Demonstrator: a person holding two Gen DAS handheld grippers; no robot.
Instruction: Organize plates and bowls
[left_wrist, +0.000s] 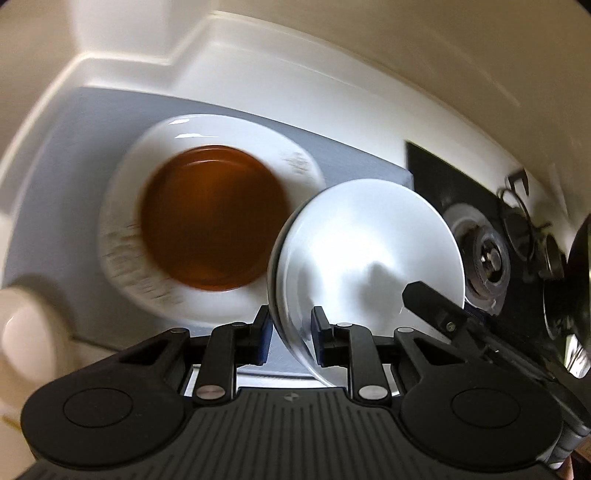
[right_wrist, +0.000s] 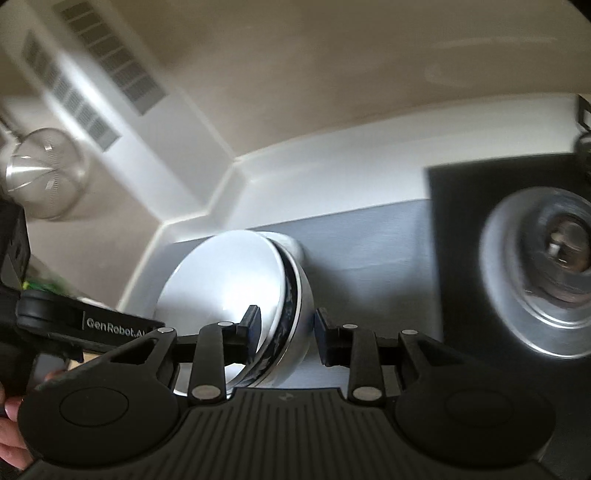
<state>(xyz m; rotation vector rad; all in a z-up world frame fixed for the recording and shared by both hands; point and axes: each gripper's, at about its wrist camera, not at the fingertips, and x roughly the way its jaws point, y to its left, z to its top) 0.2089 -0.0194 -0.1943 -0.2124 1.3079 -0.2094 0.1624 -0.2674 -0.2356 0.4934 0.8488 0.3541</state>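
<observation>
The white bowl (left_wrist: 365, 236) is the landmark. Beside it, on the grey desk (left_wrist: 55, 184), stands a white plate (left_wrist: 122, 236) with an amber glass dish (left_wrist: 214, 218) on it; on the bowl's other side lies a black stove with a gas burner (left_wrist: 484, 258). The left gripper (left_wrist: 291, 332) grasps the bowl's rim, tilted, between its fingers (left_wrist: 264, 330). The right gripper (right_wrist: 286, 332) straddles the opposite rim; whether its fingers (right_wrist: 325, 338) press it I cannot tell.
</observation>
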